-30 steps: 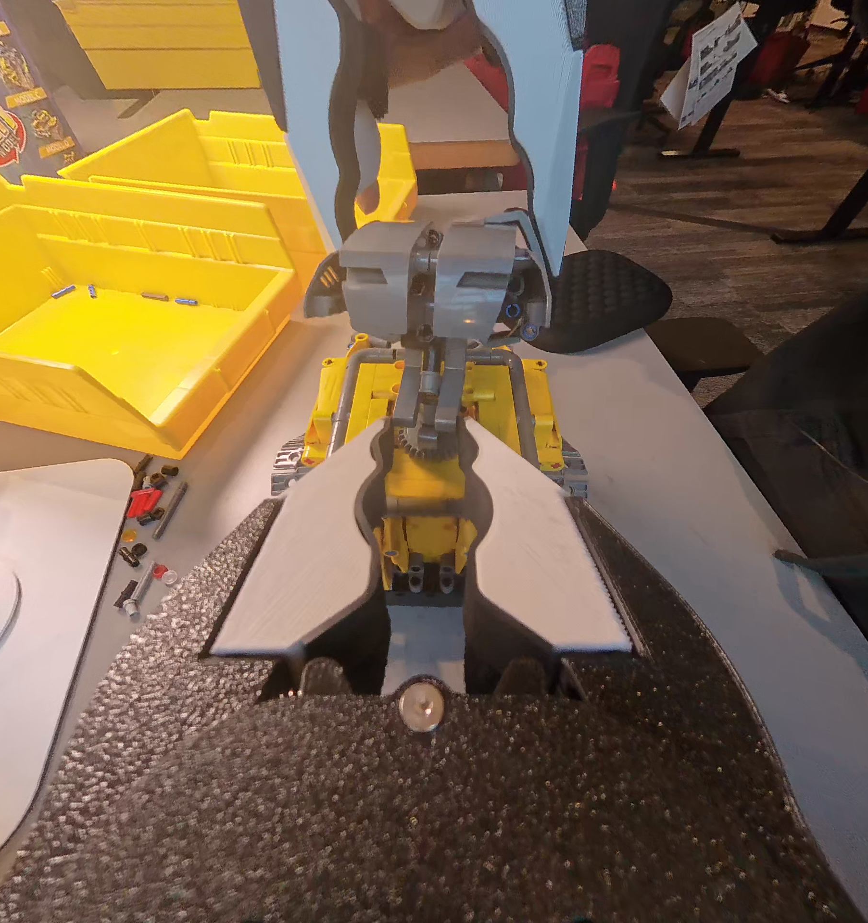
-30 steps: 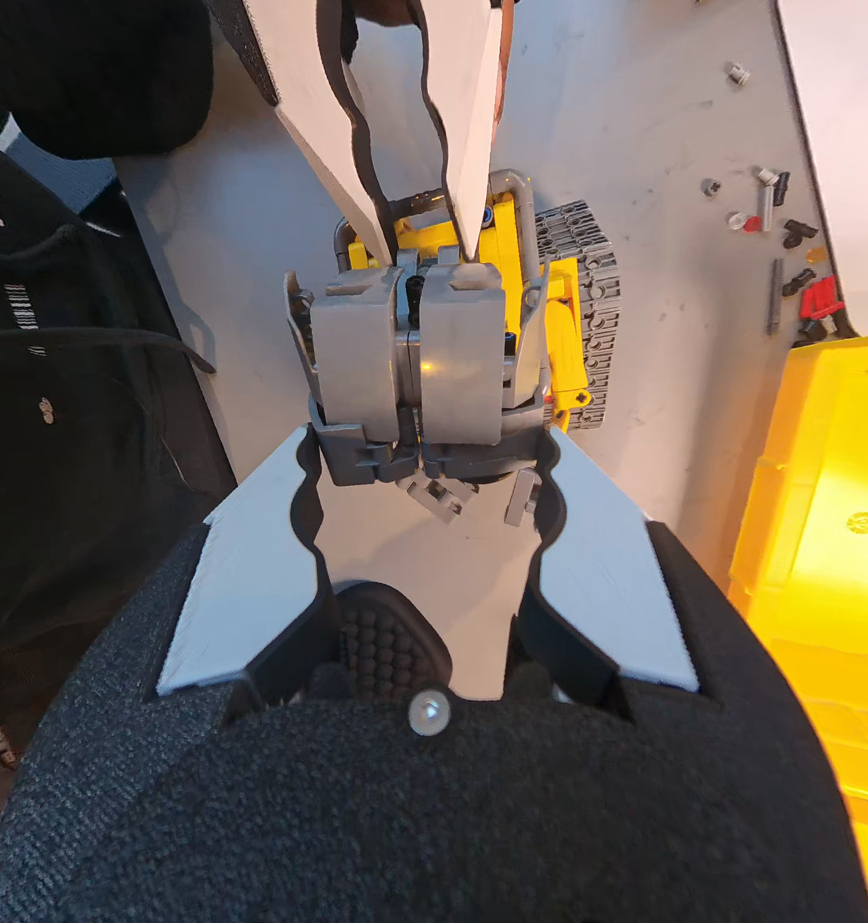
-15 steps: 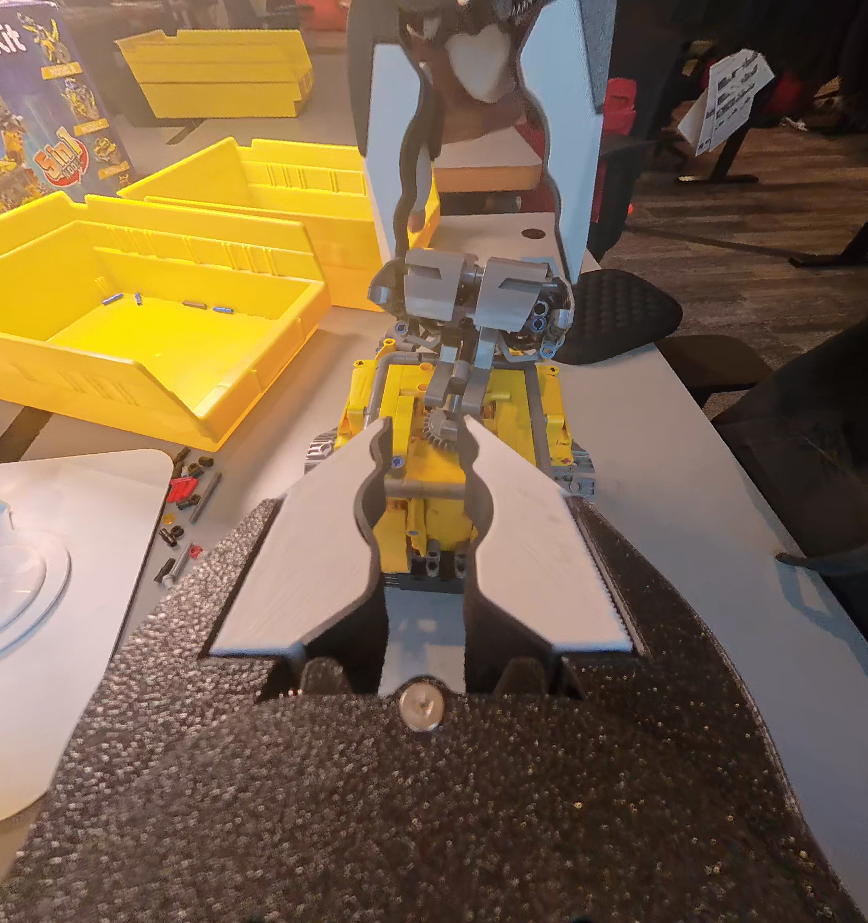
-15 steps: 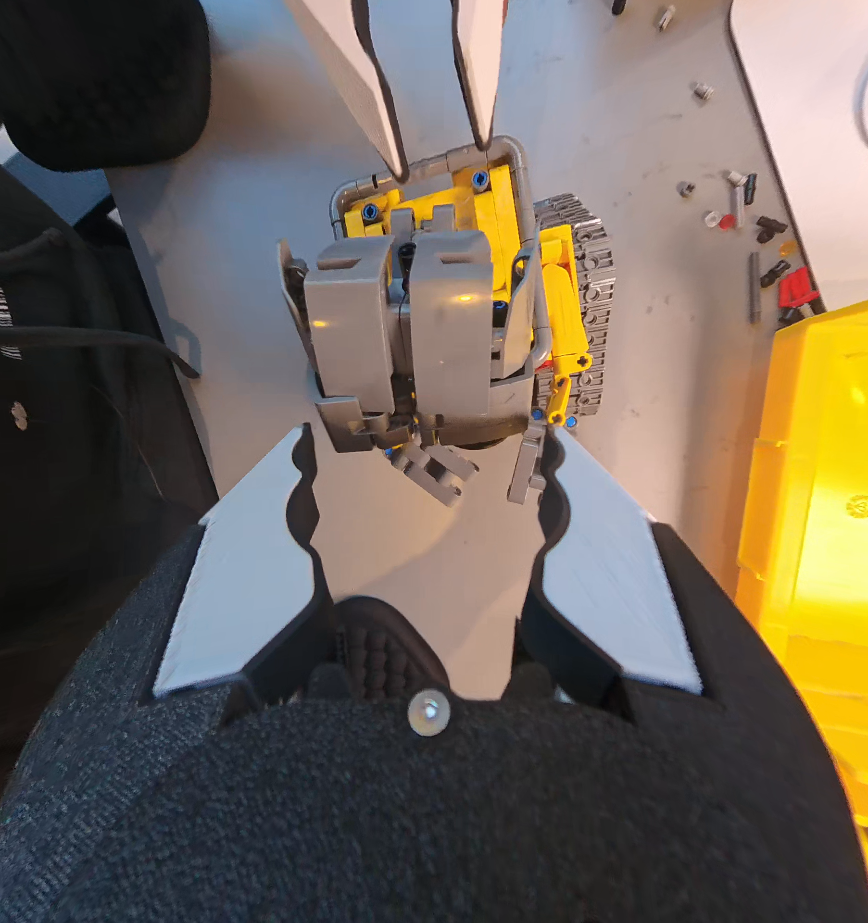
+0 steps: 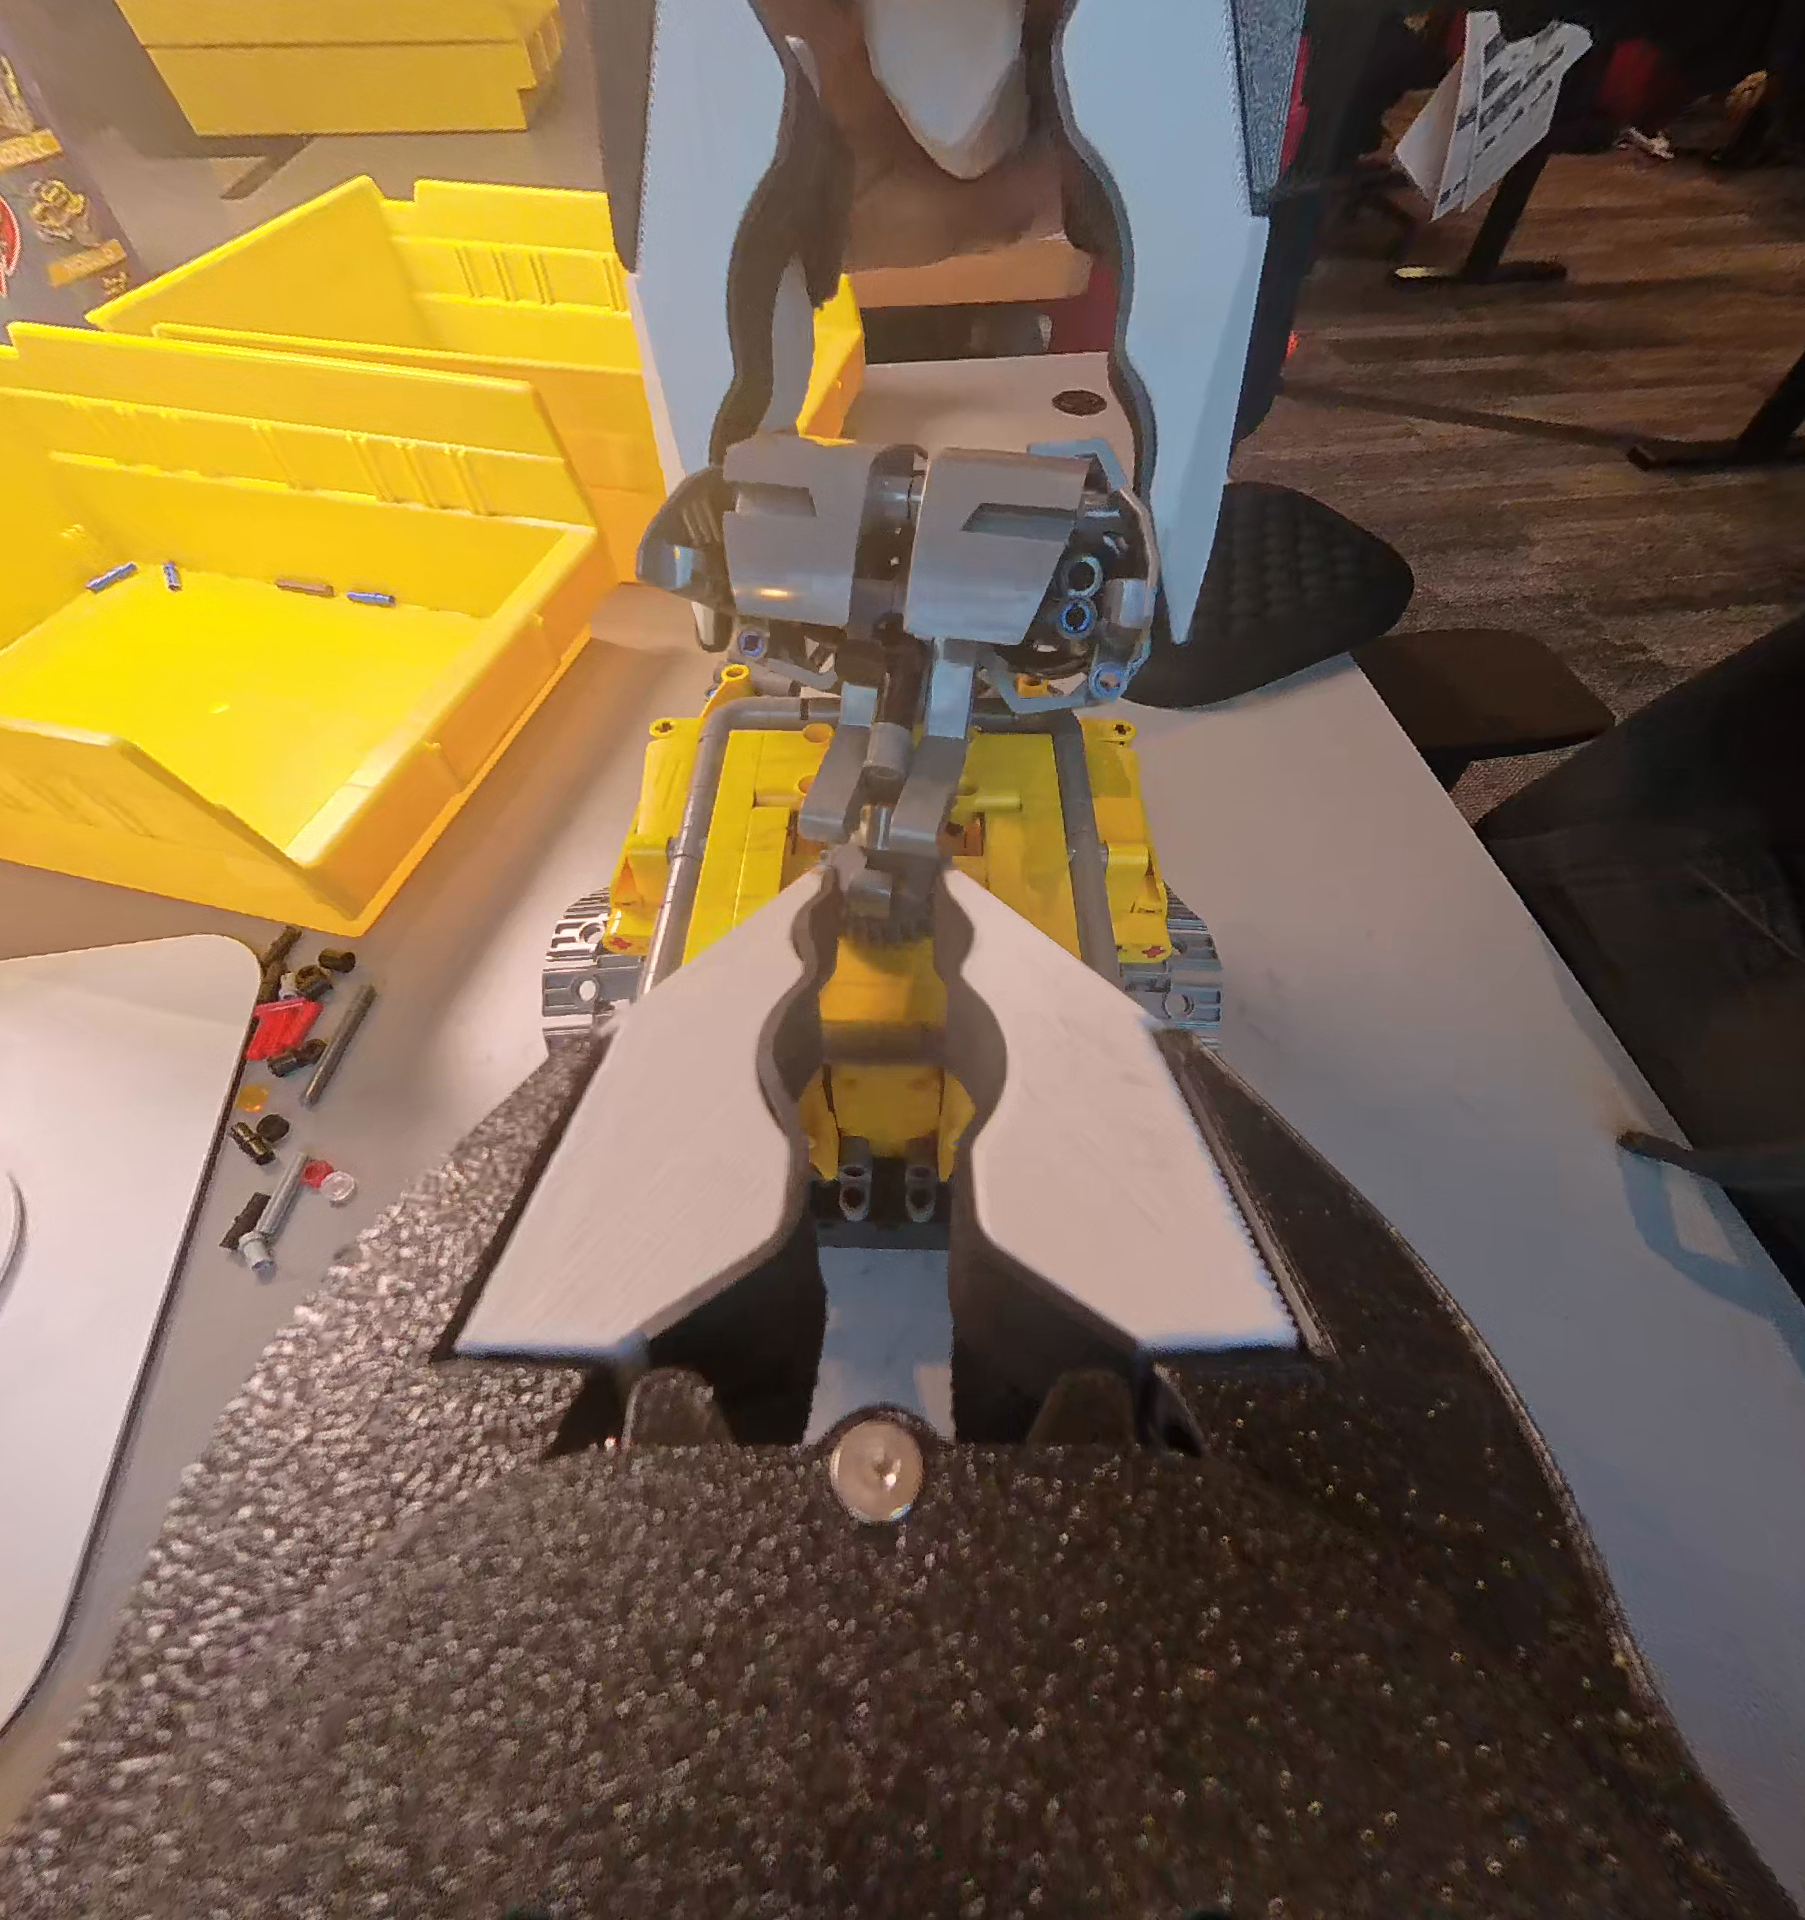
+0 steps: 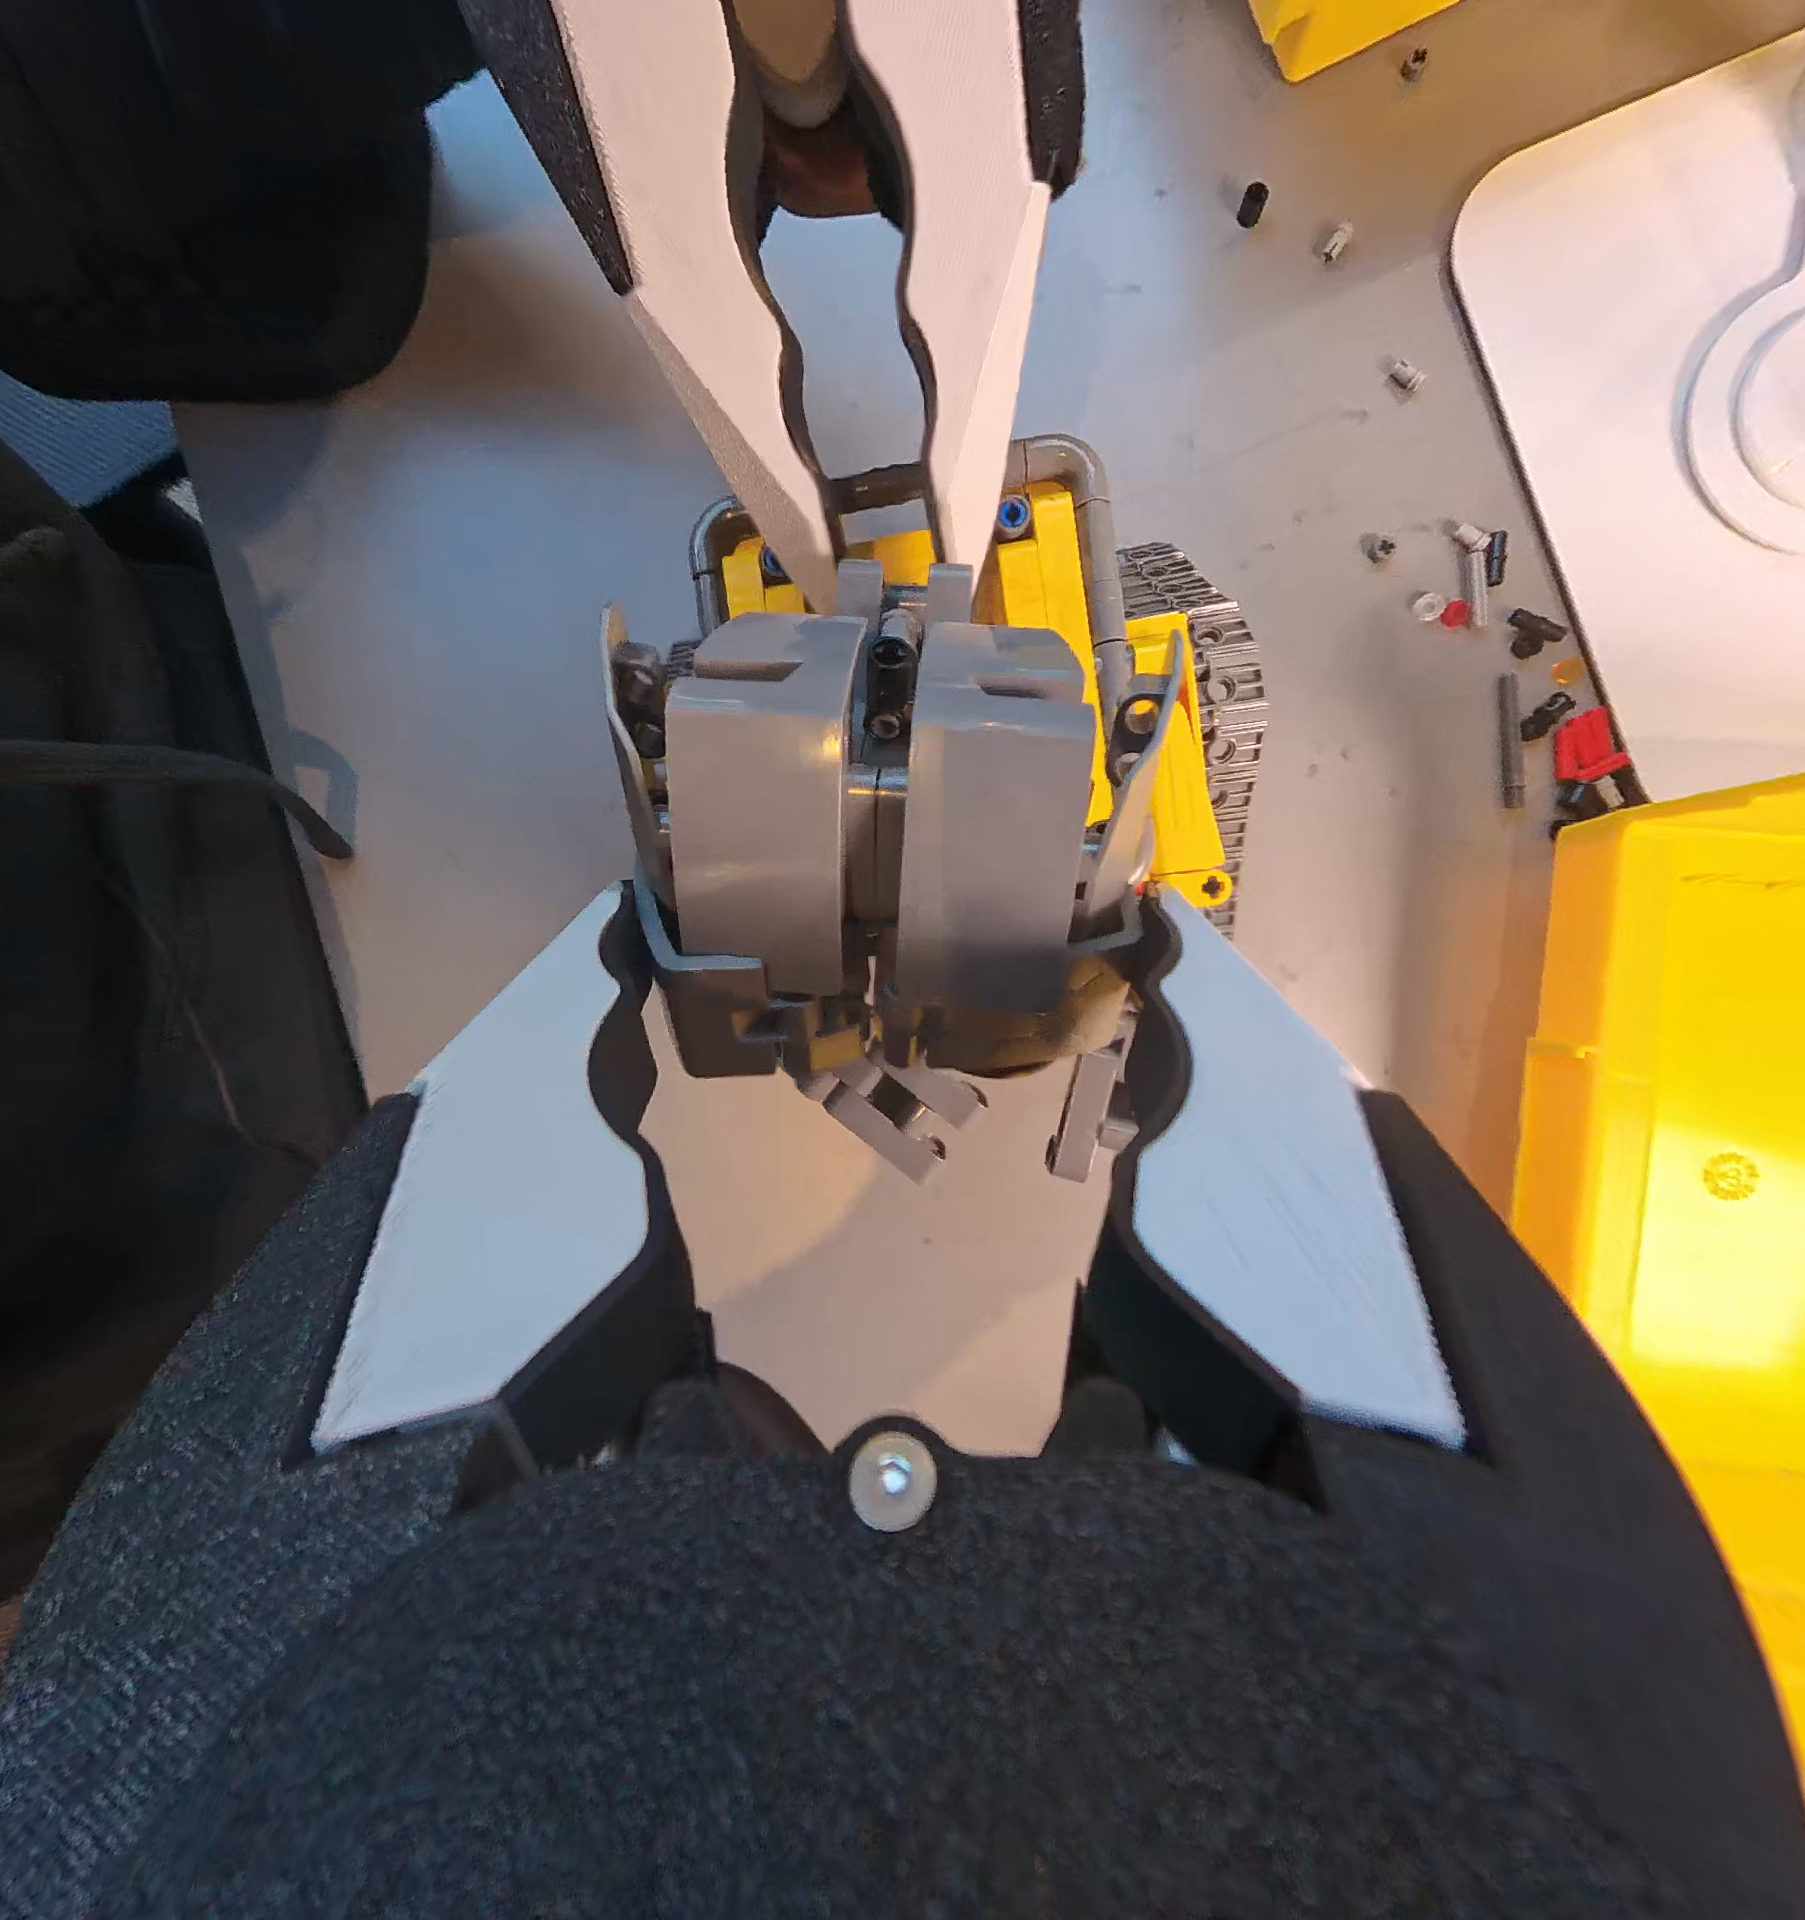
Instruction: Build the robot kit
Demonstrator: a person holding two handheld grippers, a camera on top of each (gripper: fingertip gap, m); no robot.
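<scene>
Left jaws narrow on model's grey linkage (image 5: pixel 882 805) | right jaws gripping grey bucket (image 6: pixel 877 821)

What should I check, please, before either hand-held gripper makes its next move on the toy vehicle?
1. Right hand-held gripper pinching both sides of the grey bucket assembly: ok.
2. Left hand-held gripper closed on the grey linkage arm below that assembly: ok.
3. Yellow tracked toy vehicle sitting flat on the table: cannot tell, tracks mostly hidden.
4. Joint between assembly and linkage arm seated: cannot tell, hidden.
5. Loose small parts clear of both grippers: ok, they lie apart beside the yellow bin.
</scene>
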